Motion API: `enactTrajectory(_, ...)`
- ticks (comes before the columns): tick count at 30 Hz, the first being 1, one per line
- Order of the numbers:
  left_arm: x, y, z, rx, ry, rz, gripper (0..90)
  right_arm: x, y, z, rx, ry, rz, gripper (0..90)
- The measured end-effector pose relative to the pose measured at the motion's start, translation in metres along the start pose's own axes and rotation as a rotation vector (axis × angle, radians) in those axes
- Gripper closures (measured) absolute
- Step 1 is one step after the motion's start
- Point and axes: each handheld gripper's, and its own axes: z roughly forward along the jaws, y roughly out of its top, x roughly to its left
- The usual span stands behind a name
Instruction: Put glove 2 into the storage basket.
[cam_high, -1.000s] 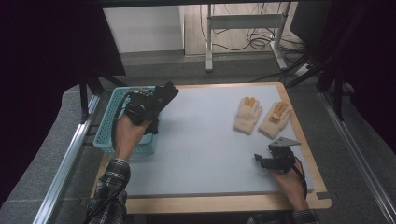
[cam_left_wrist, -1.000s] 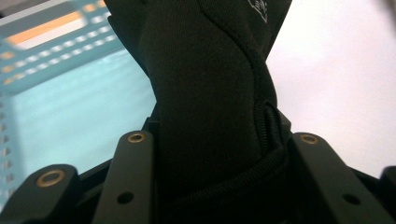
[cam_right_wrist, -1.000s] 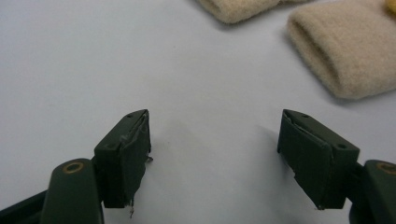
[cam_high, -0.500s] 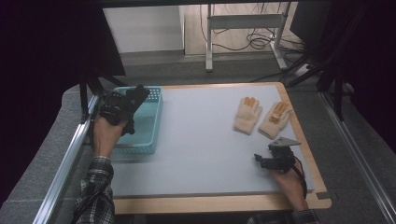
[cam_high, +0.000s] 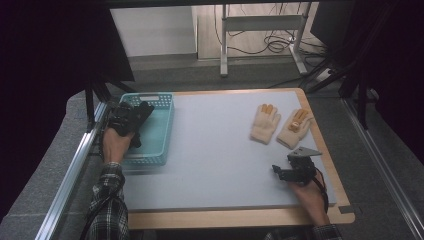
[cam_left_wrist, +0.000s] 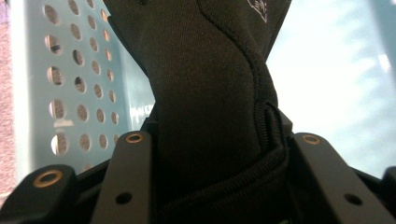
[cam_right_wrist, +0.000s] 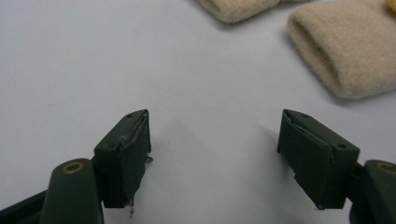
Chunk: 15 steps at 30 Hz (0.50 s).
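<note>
Nearest the person, at about five o'clock on the table, the right gripper rests with its jaws spread wide and nothing between them, the grey mat bare under them in the right gripper view. Beyond it, at two o'clock, two beige gloves lie side by side, well apart from that gripper. At ten o'clock the left gripper clamps a black glove over the teal basket.
</note>
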Motion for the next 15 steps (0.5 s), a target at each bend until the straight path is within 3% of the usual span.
enactTrajectory(4,-0.001,0.005,0.011,0.031,0.039,0.018,56.9,0.0,0.0,0.0,0.0,0.0,0.0,25.2)
enactTrajectory(8,-0.004,0.005,0.018,0.074,0.085,0.07,48.4,0.0,0.0,0.0,0.0,0.0,0.001,25.2)
enactTrajectory(12,-0.002,0.003,0.015,0.078,0.053,0.065,34.2,0.0,0.0,0.0,0.0,0.001,0.001,25.2)
enactTrajectory(15,0.002,0.001,0.008,0.048,0.02,0.048,26.4,0.0,0.0,0.0,0.0,0.0,0.0,25.2)
